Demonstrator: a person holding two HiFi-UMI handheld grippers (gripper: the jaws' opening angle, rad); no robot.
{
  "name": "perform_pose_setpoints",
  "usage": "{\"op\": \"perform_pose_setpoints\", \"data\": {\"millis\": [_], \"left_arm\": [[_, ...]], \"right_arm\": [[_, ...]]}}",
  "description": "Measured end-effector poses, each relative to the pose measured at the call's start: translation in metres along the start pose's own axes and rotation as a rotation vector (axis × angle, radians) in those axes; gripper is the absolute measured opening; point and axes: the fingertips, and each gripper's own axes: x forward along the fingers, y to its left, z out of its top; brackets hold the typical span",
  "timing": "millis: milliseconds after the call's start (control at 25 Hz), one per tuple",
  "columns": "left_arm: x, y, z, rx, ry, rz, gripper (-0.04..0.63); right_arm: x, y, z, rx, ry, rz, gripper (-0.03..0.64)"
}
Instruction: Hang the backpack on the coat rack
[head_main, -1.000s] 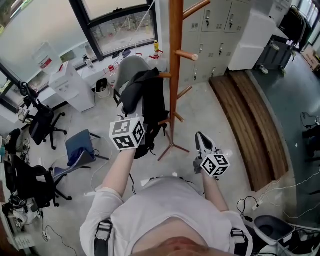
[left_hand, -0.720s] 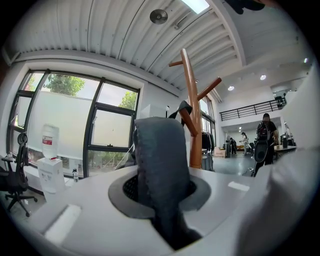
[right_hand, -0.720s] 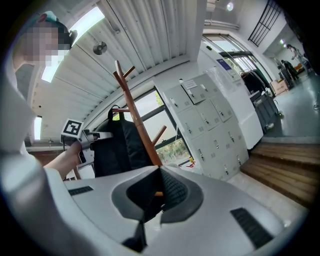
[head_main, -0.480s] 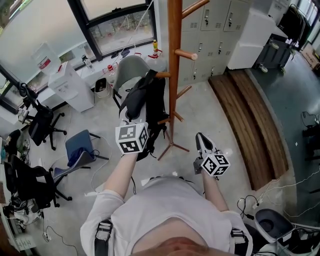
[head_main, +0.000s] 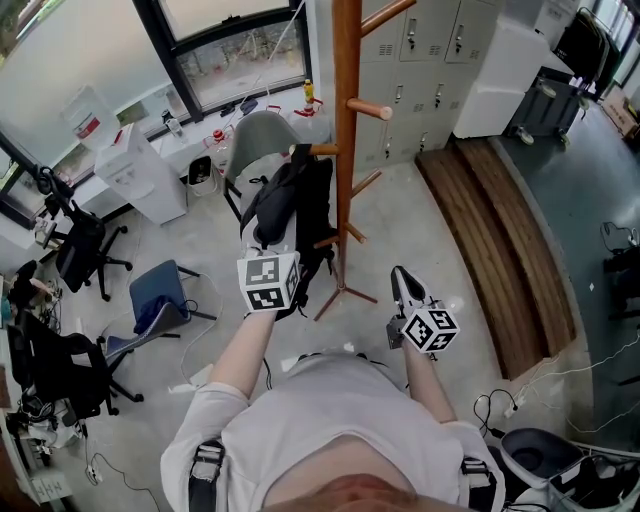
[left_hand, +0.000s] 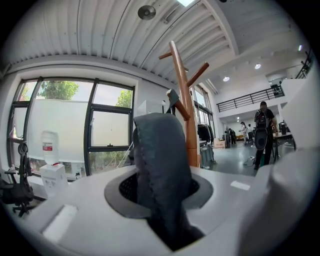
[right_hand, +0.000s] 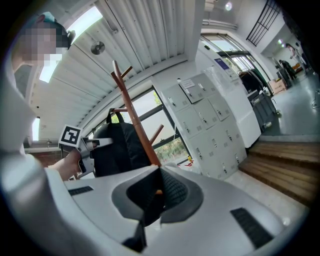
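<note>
The black backpack (head_main: 297, 205) hangs against the wooden coat rack (head_main: 346, 120), its top at a left-hand peg (head_main: 322, 150). My left gripper (head_main: 276, 246) is just below and in front of it. Its jaws are opening. The dark grey strap (left_hand: 160, 165) still stands between them, with a little dark room on either side. In the left gripper view the rack (left_hand: 186, 100) rises right behind the strap. My right gripper (head_main: 401, 273) hangs to the right of the rack's base, shut and empty. The right gripper view shows the backpack (right_hand: 120, 145) and the rack's pole (right_hand: 135, 115).
Around the rack's foot (head_main: 343, 293) lies bare concrete floor. A grey chair (head_main: 262, 135) stands behind the backpack, a blue chair (head_main: 160, 295) and black office chairs (head_main: 60, 360) to the left. Wooden steps (head_main: 500, 240) and grey lockers (head_main: 430, 60) are on the right.
My left gripper has sunk and come back toward me, and the backpack has settled lower against the rack. The right gripper has stayed where it was.
</note>
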Motion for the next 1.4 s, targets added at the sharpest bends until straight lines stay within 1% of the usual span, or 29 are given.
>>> {"op": "perform_pose_setpoints", "data": {"millis": [240, 360, 480, 600, 720, 840, 1000, 1160, 1280, 1400], "left_arm": [[0.002, -0.004, -0.007, 0.036, 0.027, -0.002, 0.151], [0.002, -0.007, -0.011, 0.055, 0.034, 0.011, 0.198], [0.003, -0.014, -0.015, 0.053, 0.047, -0.010, 0.244], [0.002, -0.019, -0.016, 0.041, 0.049, -0.033, 0.270], [-0.004, -0.017, -0.017, 0.037, 0.044, -0.029, 0.293], [-0.009, -0.018, -0.018, 0.038, 0.041, -0.022, 0.304], [-0.016, -0.022, -0.019, 0.023, 0.042, -0.037, 0.308], [-0.026, -0.026, -0.022, 0.039, 0.029, -0.038, 0.308], [-0.035, -0.030, -0.027, 0.042, 0.024, -0.049, 0.308], [-0.044, -0.033, -0.032, 0.027, 0.027, -0.064, 0.308]], "right_arm": [[-0.001, -0.001, 0.001, 0.006, 0.005, -0.004, 0.009], [-0.001, 0.000, 0.000, 0.010, 0.010, -0.005, 0.009], [-0.002, -0.001, -0.002, 0.013, 0.016, -0.004, 0.009], [-0.002, 0.000, -0.002, 0.016, 0.019, -0.004, 0.009], [-0.001, 0.002, -0.005, 0.015, 0.024, 0.000, 0.009], [0.000, 0.003, -0.005, 0.013, 0.027, 0.005, 0.009], [0.000, 0.006, -0.007, 0.011, 0.033, 0.012, 0.009], [-0.002, 0.008, -0.008, 0.013, 0.042, 0.019, 0.009], [-0.003, 0.010, -0.009, 0.014, 0.047, 0.022, 0.009], [-0.004, 0.011, -0.014, 0.006, 0.055, 0.034, 0.009]]}}
